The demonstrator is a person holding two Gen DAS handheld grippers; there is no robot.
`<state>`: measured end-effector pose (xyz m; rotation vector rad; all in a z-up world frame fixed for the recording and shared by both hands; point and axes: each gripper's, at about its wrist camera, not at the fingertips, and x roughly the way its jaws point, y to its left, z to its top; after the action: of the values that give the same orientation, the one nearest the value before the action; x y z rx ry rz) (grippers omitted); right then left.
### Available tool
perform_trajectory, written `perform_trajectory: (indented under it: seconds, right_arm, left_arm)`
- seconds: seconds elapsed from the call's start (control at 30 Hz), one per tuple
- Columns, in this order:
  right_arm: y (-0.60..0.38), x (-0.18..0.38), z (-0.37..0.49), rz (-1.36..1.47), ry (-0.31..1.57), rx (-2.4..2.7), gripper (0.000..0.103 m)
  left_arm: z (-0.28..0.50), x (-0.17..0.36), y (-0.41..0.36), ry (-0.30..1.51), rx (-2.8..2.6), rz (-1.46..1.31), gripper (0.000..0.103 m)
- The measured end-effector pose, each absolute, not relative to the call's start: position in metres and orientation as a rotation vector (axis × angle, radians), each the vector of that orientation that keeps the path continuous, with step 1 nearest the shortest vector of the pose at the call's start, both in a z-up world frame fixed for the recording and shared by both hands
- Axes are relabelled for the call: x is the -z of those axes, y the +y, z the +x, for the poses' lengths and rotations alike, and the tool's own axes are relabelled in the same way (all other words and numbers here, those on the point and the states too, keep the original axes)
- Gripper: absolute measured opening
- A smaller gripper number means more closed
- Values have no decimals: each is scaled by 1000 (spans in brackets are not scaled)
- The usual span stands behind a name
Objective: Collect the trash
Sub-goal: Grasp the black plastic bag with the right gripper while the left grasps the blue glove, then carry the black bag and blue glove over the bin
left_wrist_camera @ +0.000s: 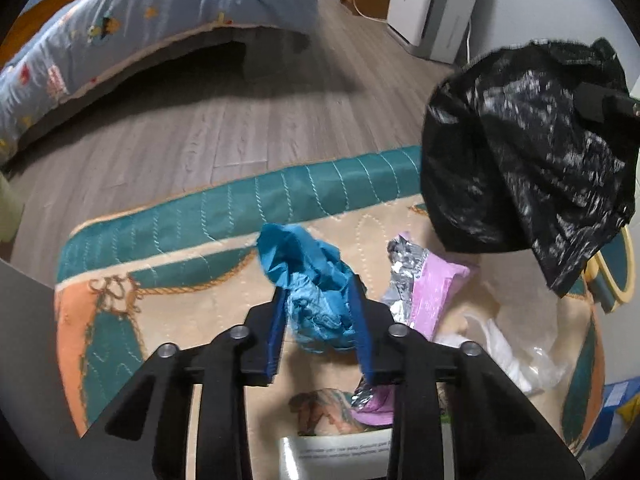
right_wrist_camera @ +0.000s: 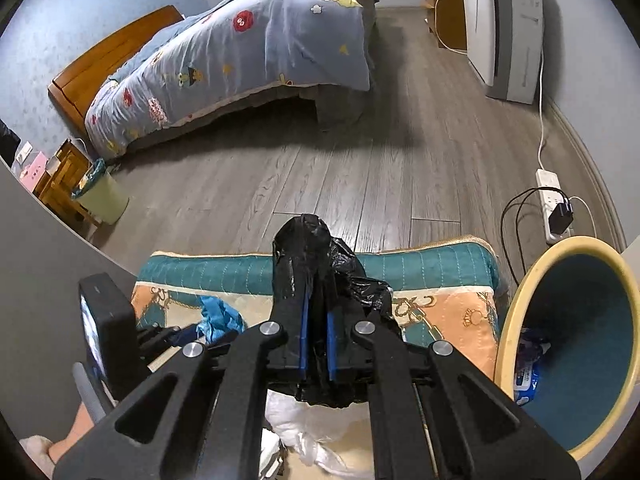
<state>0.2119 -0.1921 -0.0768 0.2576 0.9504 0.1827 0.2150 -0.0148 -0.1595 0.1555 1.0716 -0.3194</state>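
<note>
My left gripper (left_wrist_camera: 320,300) is shut on a crumpled blue paper (left_wrist_camera: 308,276) and holds it above the patterned mat (left_wrist_camera: 200,216). The paper also shows in the right wrist view (right_wrist_camera: 218,318). My right gripper (right_wrist_camera: 316,316) is shut on a black trash bag (right_wrist_camera: 308,252); the bag hangs at the upper right of the left wrist view (left_wrist_camera: 528,152). A pink and silver wrapper (left_wrist_camera: 424,292) and a white plastic wrap (left_wrist_camera: 516,360) lie on the mat below. A printed paper (left_wrist_camera: 340,452) lies at the bottom edge.
A round bin with a cream rim (right_wrist_camera: 516,320) stands at the right with a wrapper inside. A bed with a blue quilt (right_wrist_camera: 256,52) is behind, a small green bin (right_wrist_camera: 104,196) at left, a power strip (right_wrist_camera: 554,200) and a white appliance (right_wrist_camera: 504,28) at right.
</note>
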Motion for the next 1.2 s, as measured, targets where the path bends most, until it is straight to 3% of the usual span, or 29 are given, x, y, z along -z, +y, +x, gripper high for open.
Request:
perform_trajectory:
  seconds: [0.8, 1.2]
  right_arm:
    - [-180, -19, 142, 212, 816, -270, 6]
    - [-203, -47, 96, 201, 772, -231, 6]
  left_arm:
    - [125, -1, 37, 783, 177, 144, 30]
    - [74, -38, 14, 712, 245, 59, 30]
